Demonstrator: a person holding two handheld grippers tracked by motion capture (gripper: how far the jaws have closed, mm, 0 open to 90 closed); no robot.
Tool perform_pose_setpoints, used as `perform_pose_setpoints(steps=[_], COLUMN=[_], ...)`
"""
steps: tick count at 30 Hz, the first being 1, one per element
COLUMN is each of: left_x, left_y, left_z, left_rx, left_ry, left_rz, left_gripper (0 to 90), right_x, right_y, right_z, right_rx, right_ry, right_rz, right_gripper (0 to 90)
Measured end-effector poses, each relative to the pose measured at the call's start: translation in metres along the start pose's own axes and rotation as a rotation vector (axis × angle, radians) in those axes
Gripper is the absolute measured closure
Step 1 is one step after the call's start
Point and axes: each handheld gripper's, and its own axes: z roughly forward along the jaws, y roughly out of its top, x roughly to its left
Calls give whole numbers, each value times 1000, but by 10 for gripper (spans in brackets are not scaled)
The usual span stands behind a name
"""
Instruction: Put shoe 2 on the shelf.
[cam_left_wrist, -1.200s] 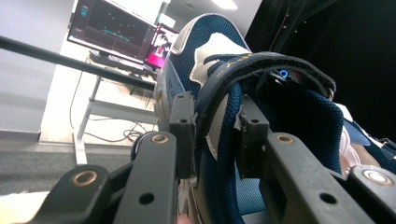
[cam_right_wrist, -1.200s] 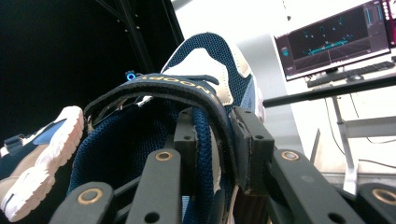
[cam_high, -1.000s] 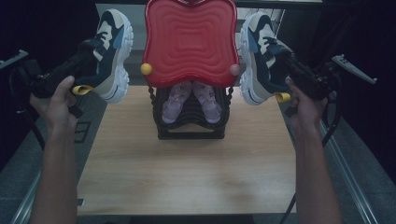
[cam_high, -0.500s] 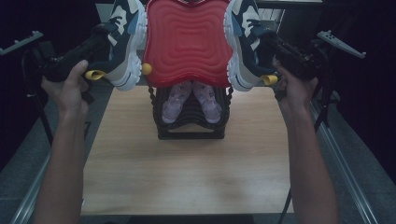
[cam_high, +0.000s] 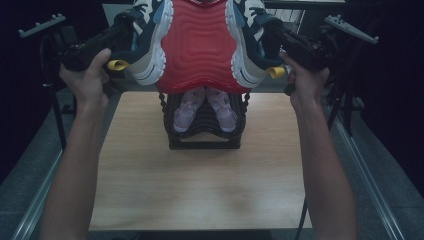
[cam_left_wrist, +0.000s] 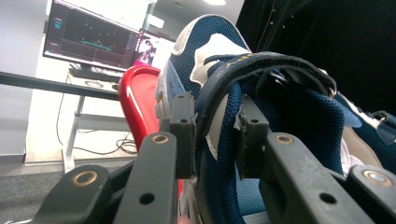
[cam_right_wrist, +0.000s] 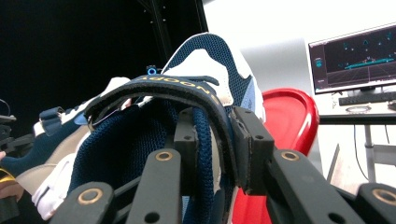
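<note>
Navy sneakers hang either side of our red rack top (cam_high: 200, 45): our left gripper (cam_left_wrist: 212, 135) pinches the left sneaker's (cam_high: 147, 40) collar, our right gripper (cam_right_wrist: 212, 144) pinches the right sneaker's (cam_high: 247, 42)

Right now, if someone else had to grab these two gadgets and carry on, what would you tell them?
Left gripper: shut on the collar of the left sneaker, held up beside the red top of the shoe rack.
Right gripper: shut on the collar of the right sneaker, held on the other side.
Pink shoes sit on a lower shelf of the rack.
Done: both sneakers lifted.
Left: probably setting them on the red top, then opening the jaws.
</note>
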Motion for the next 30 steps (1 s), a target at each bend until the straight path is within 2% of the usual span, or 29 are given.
perform_pose_setpoints(steps=[6, 13, 20, 25, 30], left_x=[-7, -15, -19, -17, -16], left_y=[3, 4, 3, 0, -5], left_z=[17, 36, 54, 66, 75], left_rx=[13, 30, 47, 56, 64], left_ry=[2, 11, 21, 40, 72], left_rz=[8, 28, 49, 52, 82], left_gripper=[733, 733, 733, 733, 733], right_x=[7, 8, 7, 5, 3], right_y=[7, 4, 0, -3, -7], right_z=[18, 37, 49, 58, 70], right_rx=[11, 26, 49, 62, 82], right_ry=[11, 9, -6, -25, -43], right_rz=[-3, -21, -35, -51, -69], right_gripper=[730, 730, 730, 729, 729])
